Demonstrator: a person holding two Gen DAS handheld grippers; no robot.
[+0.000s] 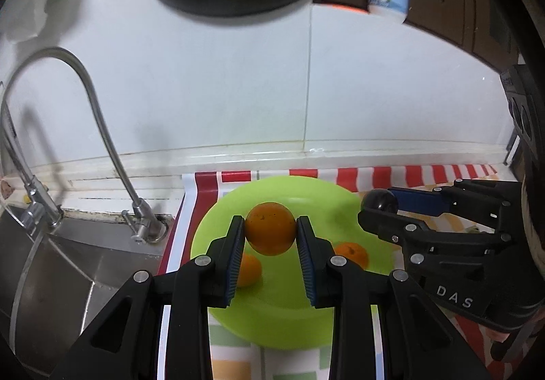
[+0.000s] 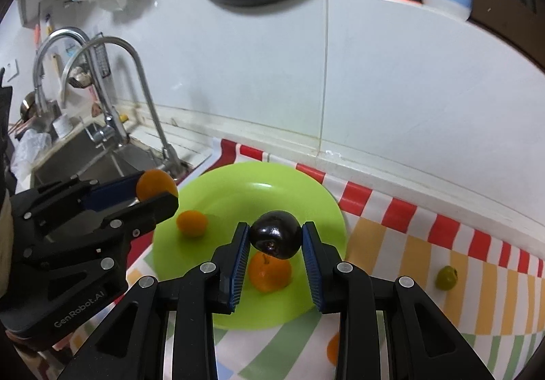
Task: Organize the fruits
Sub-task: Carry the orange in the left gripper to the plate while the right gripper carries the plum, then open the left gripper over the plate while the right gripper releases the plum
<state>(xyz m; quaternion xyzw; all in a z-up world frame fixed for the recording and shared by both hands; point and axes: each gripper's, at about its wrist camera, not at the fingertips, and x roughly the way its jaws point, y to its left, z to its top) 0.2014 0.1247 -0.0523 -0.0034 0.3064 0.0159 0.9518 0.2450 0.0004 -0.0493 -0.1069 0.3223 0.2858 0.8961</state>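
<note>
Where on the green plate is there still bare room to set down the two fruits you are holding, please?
The green plate is bare across its far half, toward the wall, and along its right rim. Its near half is crowded: two oranges lie there, below the dark fruit in the right gripper. The left gripper holds another orange.

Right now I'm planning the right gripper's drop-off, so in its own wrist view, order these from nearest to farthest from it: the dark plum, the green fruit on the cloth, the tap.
1. Dark plum, clamped in the right gripper.
2. Green fruit, off to the right on the striped cloth.
3. Tap, far left over the sink.
</note>
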